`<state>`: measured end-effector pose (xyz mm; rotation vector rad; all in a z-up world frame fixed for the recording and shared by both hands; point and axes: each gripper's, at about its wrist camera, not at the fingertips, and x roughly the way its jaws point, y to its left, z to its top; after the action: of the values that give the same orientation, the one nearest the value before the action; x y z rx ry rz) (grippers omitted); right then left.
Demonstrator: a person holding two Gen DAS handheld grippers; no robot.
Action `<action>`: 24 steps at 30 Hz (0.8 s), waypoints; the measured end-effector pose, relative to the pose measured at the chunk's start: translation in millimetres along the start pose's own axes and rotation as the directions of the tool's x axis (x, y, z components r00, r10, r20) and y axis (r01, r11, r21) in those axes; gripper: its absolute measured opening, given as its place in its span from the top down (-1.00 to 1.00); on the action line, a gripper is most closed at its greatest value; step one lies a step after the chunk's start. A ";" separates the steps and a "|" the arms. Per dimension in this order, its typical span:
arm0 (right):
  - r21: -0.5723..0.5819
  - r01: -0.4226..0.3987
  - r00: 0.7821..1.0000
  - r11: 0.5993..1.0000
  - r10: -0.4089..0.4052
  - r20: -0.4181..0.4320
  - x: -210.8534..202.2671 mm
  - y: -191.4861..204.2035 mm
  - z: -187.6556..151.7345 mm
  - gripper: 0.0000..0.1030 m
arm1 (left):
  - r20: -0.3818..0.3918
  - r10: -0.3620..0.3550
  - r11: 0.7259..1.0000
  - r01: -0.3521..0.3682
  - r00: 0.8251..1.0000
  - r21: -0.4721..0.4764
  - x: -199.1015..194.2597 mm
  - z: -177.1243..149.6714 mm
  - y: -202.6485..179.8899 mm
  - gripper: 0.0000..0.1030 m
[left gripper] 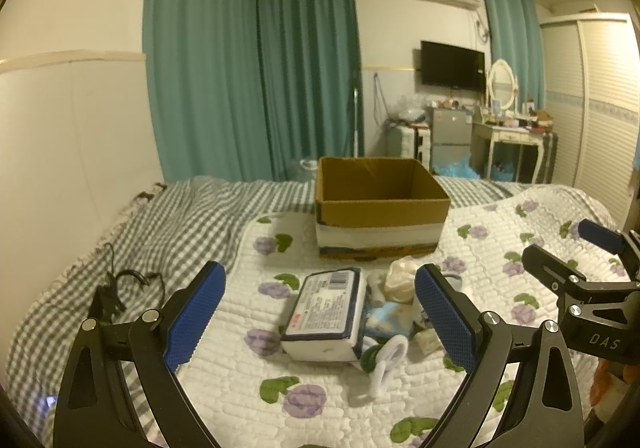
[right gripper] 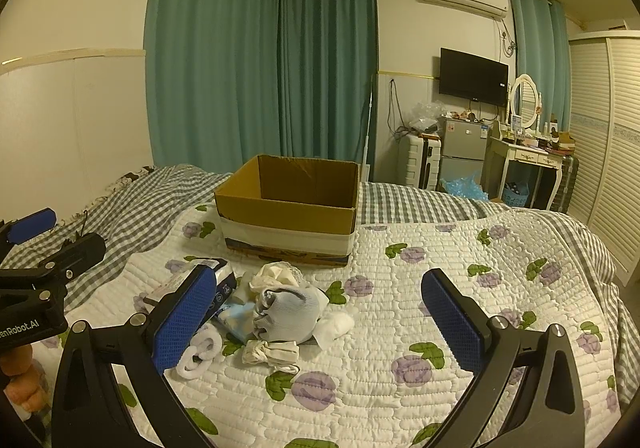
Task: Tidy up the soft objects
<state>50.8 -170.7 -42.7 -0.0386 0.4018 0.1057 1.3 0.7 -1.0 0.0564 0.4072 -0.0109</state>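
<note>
A pile of soft things lies on the floral quilt [right gripper: 400,312] in front of an open cardboard box [left gripper: 380,204] [right gripper: 292,208]. It holds a tissue pack [left gripper: 324,312] [right gripper: 188,284], a grey-blue sock bundle [right gripper: 290,314], cream cloth [left gripper: 400,276] [right gripper: 276,274], a white fuzzy loop [left gripper: 386,362] [right gripper: 200,352] and folded white socks [right gripper: 272,352]. My left gripper [left gripper: 320,312] is open and empty, its fingers either side of the tissue pack. My right gripper [right gripper: 320,320] is open and empty, above the pile. Each gripper shows in the other's view, the right [left gripper: 568,260] and the left [right gripper: 52,236].
A checked sheet [left gripper: 160,216] covers the bed's left and far side, with a black cable [left gripper: 128,280] on it. A white wall panel stands at left. Teal curtains, a fridge [right gripper: 464,152], a dressing table [right gripper: 528,160] and a wardrobe [right gripper: 600,128] stand beyond the bed.
</note>
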 end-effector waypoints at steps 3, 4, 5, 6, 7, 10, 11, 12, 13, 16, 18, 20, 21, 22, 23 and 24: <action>0.002 -0.003 1.000 1.000 0.003 -0.001 -0.4 0.2 -0.1 -1.00 | 0.000 0.000 1.000 0.000 1.000 -0.001 0.3 -0.9 -0.2 -0.89; 0.002 -0.003 1.000 1.000 0.003 -0.002 0.1 0.4 0.1 -1.00 | -0.001 0.000 1.000 0.000 1.000 0.000 0.6 -1.4 -0.3 -0.89; 0.002 -0.002 1.000 1.000 0.002 -0.002 0.1 0.5 0.1 -1.00 | -0.001 0.001 1.000 -0.001 1.000 0.000 0.5 -1.9 -0.8 -0.89; 0.002 -0.002 1.000 1.000 0.002 -0.002 -0.2 0.2 -0.2 -1.00 | -0.001 0.002 1.000 -0.002 1.000 0.002 0.4 -2.1 -1.5 -0.89; 0.003 -0.004 1.000 1.000 0.004 -0.002 -0.1 0.1 -0.3 -1.00 | 0.000 -0.001 1.000 0.001 1.000 0.000 0.6 -1.8 -0.1 -0.89; 0.000 -0.003 1.000 1.000 0.003 -0.004 0.2 1.1 0.5 -1.00 | -0.002 -0.001 1.000 0.001 1.000 -0.001 0.8 -1.7 -0.2 -0.89; 0.000 -0.004 1.000 1.000 0.004 -0.003 0.2 1.1 0.5 -1.00 | -0.003 0.001 1.000 -0.001 1.000 -0.002 0.6 -1.9 -0.6 -0.89; 0.000 -0.004 1.000 1.000 0.004 -0.004 0.4 1.0 0.4 -1.00 | -0.005 0.000 1.000 0.000 1.000 -0.004 0.9 -3.3 -0.9 -0.89; 0.000 -0.005 1.000 1.000 0.005 -0.005 0.1 0.9 0.0 -1.00 | -0.007 -0.002 1.000 0.002 1.000 -0.005 0.8 -5.0 -1.1 -0.89; -0.001 -0.007 1.000 1.000 0.007 -0.006 0.0 0.5 0.0 -1.00 | -0.010 0.000 1.000 0.000 1.000 -0.006 1.1 -6.2 -1.5 -0.89; -0.001 -0.007 1.000 1.000 0.007 -0.007 0.2 0.6 0.0 -1.00 | -0.012 -0.002 1.000 0.002 1.000 -0.006 1.3 -7.3 -2.0 -0.89; -0.002 -0.005 1.000 1.000 0.005 -0.007 0.3 1.1 0.1 -1.00 | -0.012 -0.001 1.000 0.001 1.000 -0.006 1.4 -7.3 -1.8 -0.89; -0.002 -0.006 1.000 1.000 0.006 -0.007 0.3 1.0 0.1 -1.00 | -0.013 -0.002 1.000 0.002 1.000 -0.007 1.3 -7.3 -1.8 -0.89; -0.002 -0.006 1.000 1.000 0.006 -0.007 0.3 1.0 0.0 -1.00 | -0.012 -0.002 1.000 0.002 1.000 -0.007 1.2 -7.6 -2.1 -0.89; -0.002 -0.006 1.000 1.000 0.006 -0.007 0.4 1.0 0.0 -1.00 | -0.012 -0.001 1.000 0.001 1.000 -0.008 0.8 -8.4 -2.4 -0.89; -0.002 -0.007 1.000 1.000 0.007 -0.007 0.2 0.9 -0.2 -1.00 | -0.011 -0.001 1.000 0.001 1.000 -0.007 0.9 -8.5 -2.7 -0.89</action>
<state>50.8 -169.8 -43.0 -0.0395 0.4092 0.1126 -1.3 -1.5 -9.3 0.0496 0.4183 -0.0103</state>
